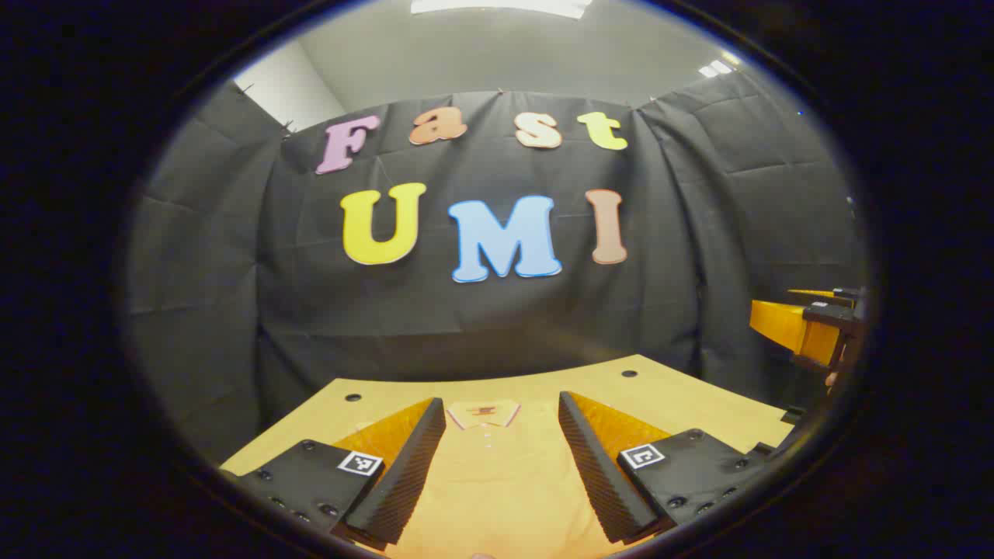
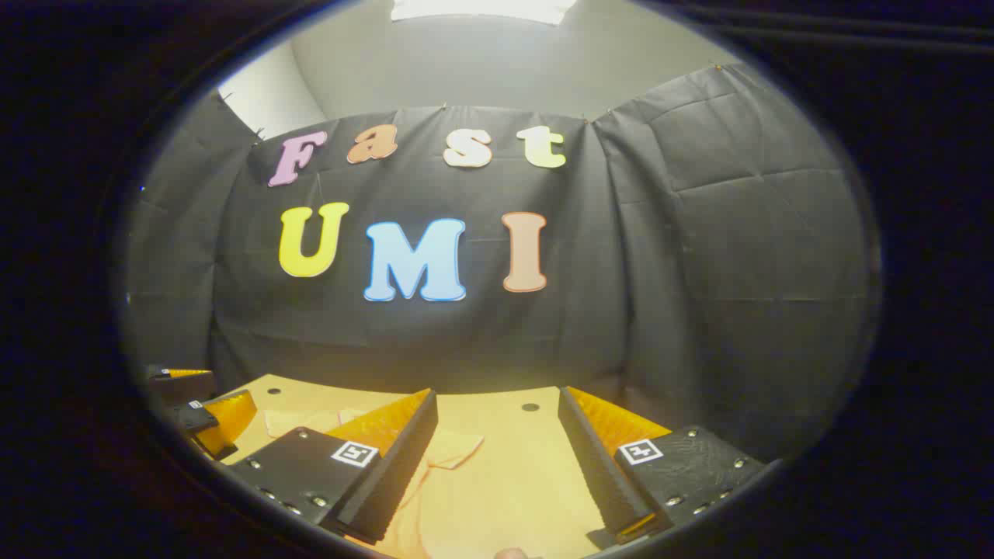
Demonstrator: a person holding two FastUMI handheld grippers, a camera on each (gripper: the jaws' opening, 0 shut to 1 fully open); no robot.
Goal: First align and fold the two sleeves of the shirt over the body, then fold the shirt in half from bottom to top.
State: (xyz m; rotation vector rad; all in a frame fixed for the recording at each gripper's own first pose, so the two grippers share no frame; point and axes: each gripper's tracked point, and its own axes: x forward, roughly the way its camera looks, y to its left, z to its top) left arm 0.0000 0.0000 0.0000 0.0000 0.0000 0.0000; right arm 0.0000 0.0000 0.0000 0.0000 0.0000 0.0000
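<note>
A shirt (image 1: 497, 473) lies flat on the surface (image 1: 683, 404), collar toward the booth wall, as left tongs (image 1: 501, 435) and right tongs (image 2: 497, 435) hover above it, both spread and holding nothing.

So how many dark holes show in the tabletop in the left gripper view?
2. One hole lies near the table's far left corner, the other hole near its far right corner. More may be hidden under the shirt.

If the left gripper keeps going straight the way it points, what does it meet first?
Probably the shirt near its collar; the left gripper is open and angled down over it. Depth is unclear.
</note>
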